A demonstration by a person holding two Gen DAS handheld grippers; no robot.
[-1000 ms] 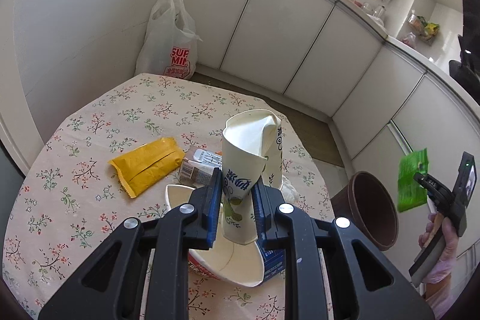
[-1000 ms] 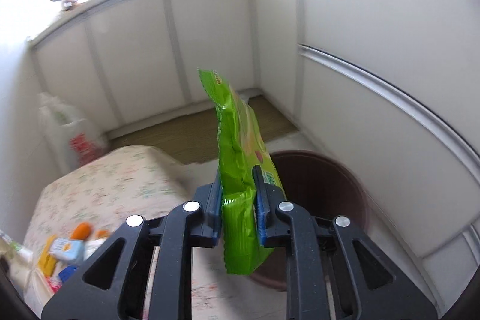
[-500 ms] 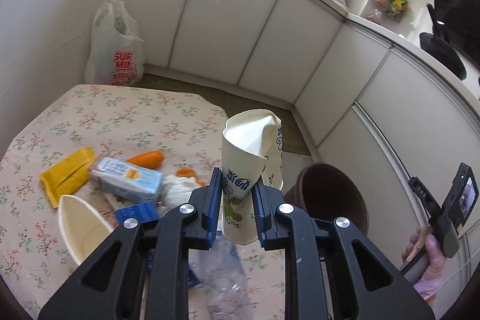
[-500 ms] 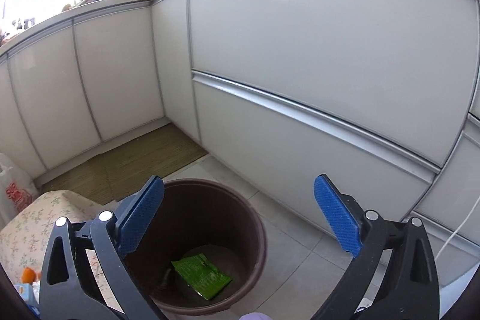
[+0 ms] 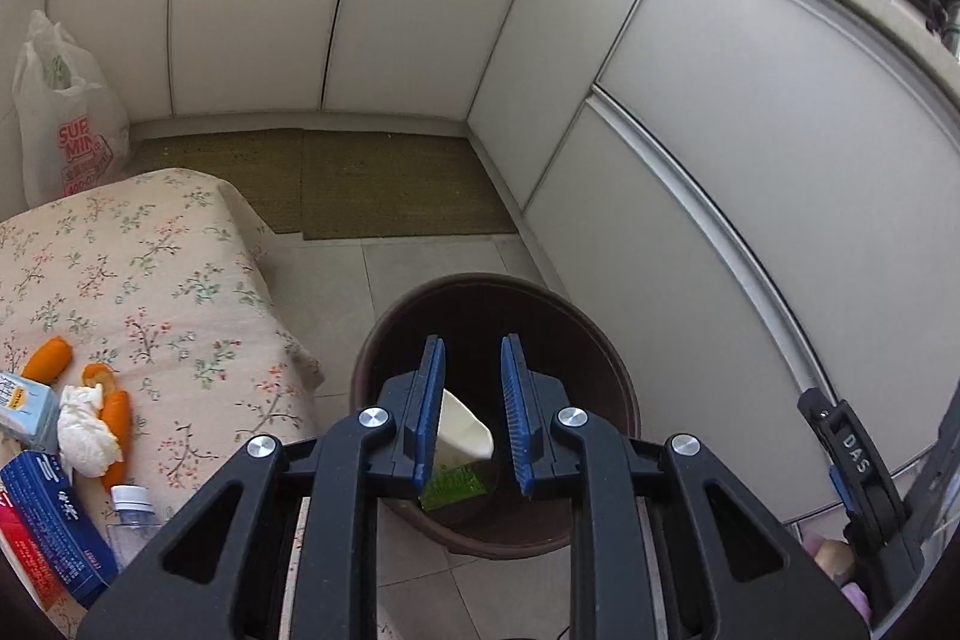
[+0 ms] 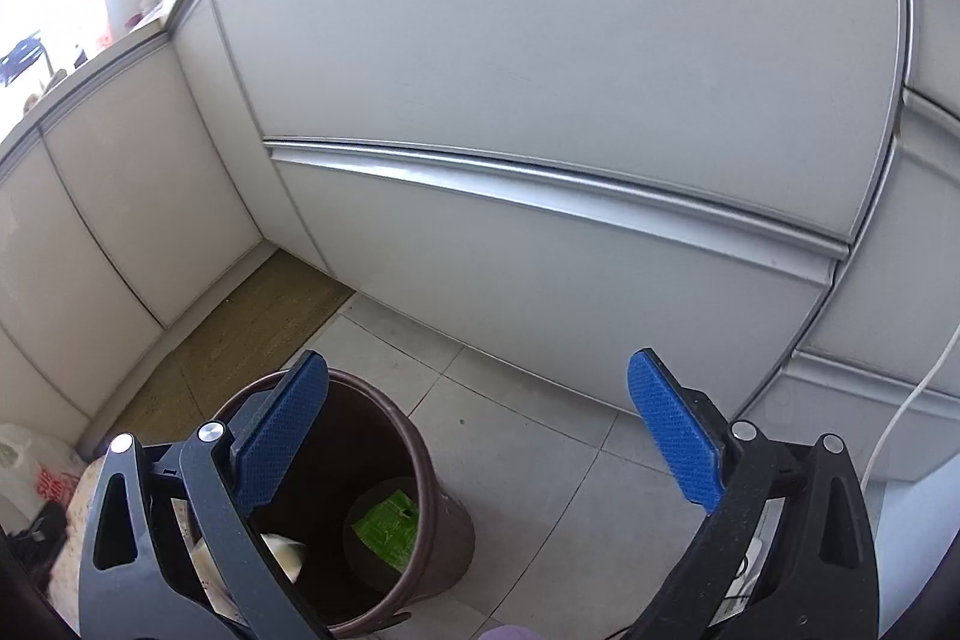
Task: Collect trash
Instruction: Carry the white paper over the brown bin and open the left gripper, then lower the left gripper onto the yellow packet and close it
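- Left gripper (image 5: 470,409): held over the mouth of the brown bin (image 5: 606,370); jaws narrow but parted, the pads apparently clear of anything.
- Paper cup (image 5: 459,430): seen between and below the left pads, inside the bin, seemingly dropping or already lying there; contact with the left pad cannot be ruled out.
- Green wrapper (image 5: 453,487): lies on the bin floor, just under the cup.
- Right gripper (image 6: 480,436): spread wide, empty, off the bin's far side.
- Remaining trash: orange peel (image 5: 48,358), crumpled tissue (image 5: 84,430), milk carton (image 5: 21,409), blue box (image 5: 57,520) and clear bottle (image 5: 129,517) crowd the table's near edge, left of the left gripper, the nearer one.
- Bottle and box are cut off by the frame.
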